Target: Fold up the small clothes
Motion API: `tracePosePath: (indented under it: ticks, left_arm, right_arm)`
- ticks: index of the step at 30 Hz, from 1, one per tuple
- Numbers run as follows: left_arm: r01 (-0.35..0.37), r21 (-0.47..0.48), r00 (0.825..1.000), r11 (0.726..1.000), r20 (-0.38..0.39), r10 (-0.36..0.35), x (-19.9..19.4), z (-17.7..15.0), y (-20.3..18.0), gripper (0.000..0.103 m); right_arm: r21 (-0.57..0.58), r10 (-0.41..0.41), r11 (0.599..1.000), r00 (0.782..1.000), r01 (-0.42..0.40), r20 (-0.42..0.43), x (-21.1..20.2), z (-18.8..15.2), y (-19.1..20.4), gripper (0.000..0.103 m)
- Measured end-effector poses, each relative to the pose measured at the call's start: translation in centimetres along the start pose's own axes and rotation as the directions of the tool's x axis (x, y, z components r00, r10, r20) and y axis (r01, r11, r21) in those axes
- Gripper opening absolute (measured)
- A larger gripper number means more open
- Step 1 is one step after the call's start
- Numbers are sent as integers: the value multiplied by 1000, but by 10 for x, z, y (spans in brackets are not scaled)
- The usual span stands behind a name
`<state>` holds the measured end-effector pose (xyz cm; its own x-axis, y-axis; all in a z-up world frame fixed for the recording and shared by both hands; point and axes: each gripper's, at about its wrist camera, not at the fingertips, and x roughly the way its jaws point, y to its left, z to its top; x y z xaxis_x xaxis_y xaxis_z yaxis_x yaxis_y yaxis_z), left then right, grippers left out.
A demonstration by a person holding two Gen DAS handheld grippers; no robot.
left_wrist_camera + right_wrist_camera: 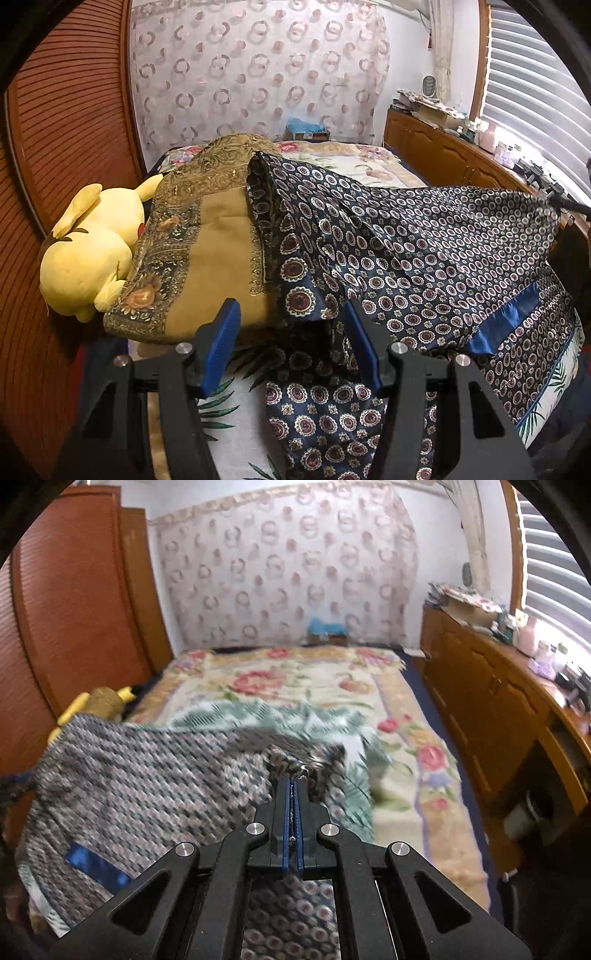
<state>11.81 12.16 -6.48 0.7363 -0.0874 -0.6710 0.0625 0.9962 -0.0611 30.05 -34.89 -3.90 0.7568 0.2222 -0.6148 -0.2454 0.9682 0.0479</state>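
Def someone's bedroom, regular home imo. Bed (436, 812) w/ a floral blanket takes up most of the room, big yellow plush toy (88, 254) lying on it by the wooden slatted wardrobe (66, 122). Ring-pattern curtain (258, 74) behind the head end, blinds (535, 110) on the window, and a long wood cabinet (491, 701) w/ clutter piled on top.
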Motion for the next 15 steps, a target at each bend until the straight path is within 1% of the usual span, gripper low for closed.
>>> tracePosePath:
  ticks: [4,6,9,12,13,14,15]
  left_arm:
    - [13,3,1000,1000,14,-13,-1,-1,-1,57]
    - [18,2,1000,1000,17,-18,0,0,-2,52]
    - [31,5,999,1000,19,-31,4,3,-3,48]
    - [26,-4,1000,1000,7,-26,12,6,-3,41]
    - [23,-8,1000,1000,8,-23,13,6,-3,31]
    - [21,-9,1000,1000,9,-21,14,6,-3,25]
    - [22,-8,1000,1000,11,-21,14,5,-3,21]
  right_arm:
    - [7,-31,999,999,31,-42,9,-19,-14,0]
    - [12,-42,999,997,43,-65,16,-29,-21,0]
    - [23,-53,998,995,55,-90,23,-40,-27,0]
    - [31,-55,998,992,59,-112,29,-49,-33,0]
    - [31,-57,998,991,61,-118,31,-51,-33,0]
    - [31,-59,998,991,63,-123,33,-55,-33,0]
    - [29,-61,997,990,65,-127,34,-57,-34,0]
